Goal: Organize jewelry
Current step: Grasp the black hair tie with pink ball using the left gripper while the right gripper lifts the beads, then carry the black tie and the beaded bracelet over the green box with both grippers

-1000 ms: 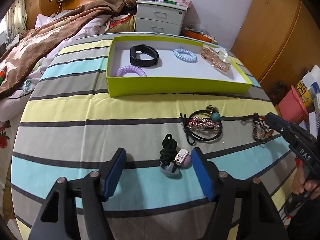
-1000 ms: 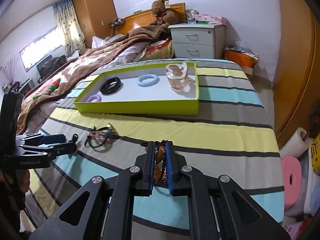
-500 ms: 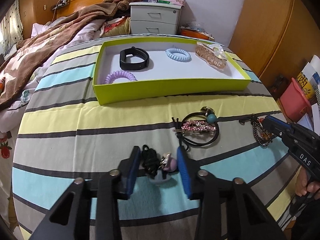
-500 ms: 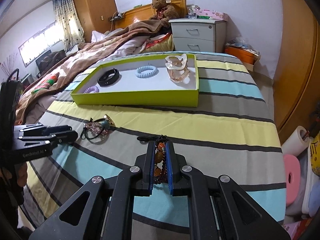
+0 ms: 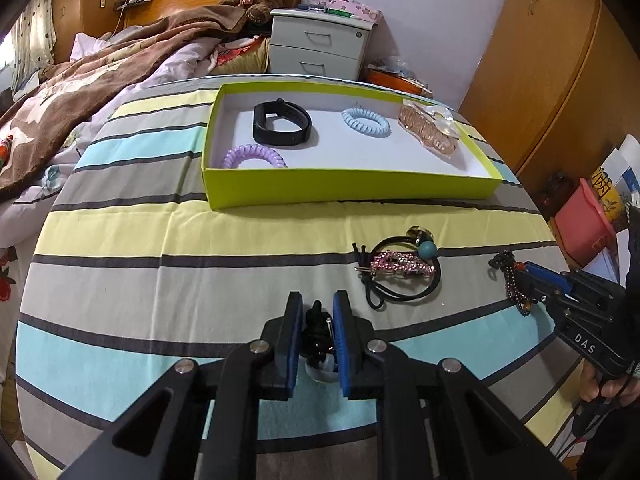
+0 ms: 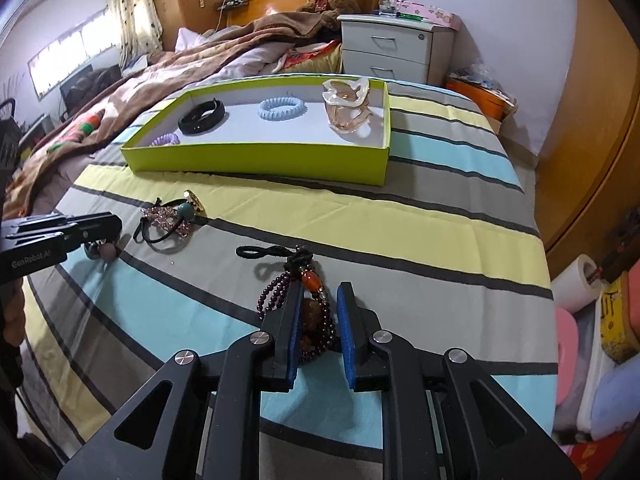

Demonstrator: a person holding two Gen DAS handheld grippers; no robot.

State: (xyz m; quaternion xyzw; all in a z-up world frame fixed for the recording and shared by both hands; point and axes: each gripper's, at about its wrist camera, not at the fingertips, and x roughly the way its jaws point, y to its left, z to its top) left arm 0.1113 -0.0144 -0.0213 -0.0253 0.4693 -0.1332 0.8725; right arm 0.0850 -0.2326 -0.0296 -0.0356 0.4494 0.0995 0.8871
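My left gripper is shut on a black knotted hair tie with small pale balls, low over the striped cloth. My right gripper has its jaws opening. The dark bead bracelet with an orange bead lies between them, and a gap shows at the right pad. Each gripper shows in the other's view: the right gripper beside the bead bracelet, and the left gripper. The lime-green box ahead holds a black band, a blue coil tie, a purple coil tie and a clear pink claw clip.
A black hair tie with a pink rhinestone clip and a teal bead lies between the grippers. Behind the striped table are a bed with a brown blanket and a white nightstand. A wooden wardrobe and a pink bin stand right.
My left jaws have closed from wide apart onto the black hair tie. My right jaws, tight on the bead bracelet before, have parted a little around it.
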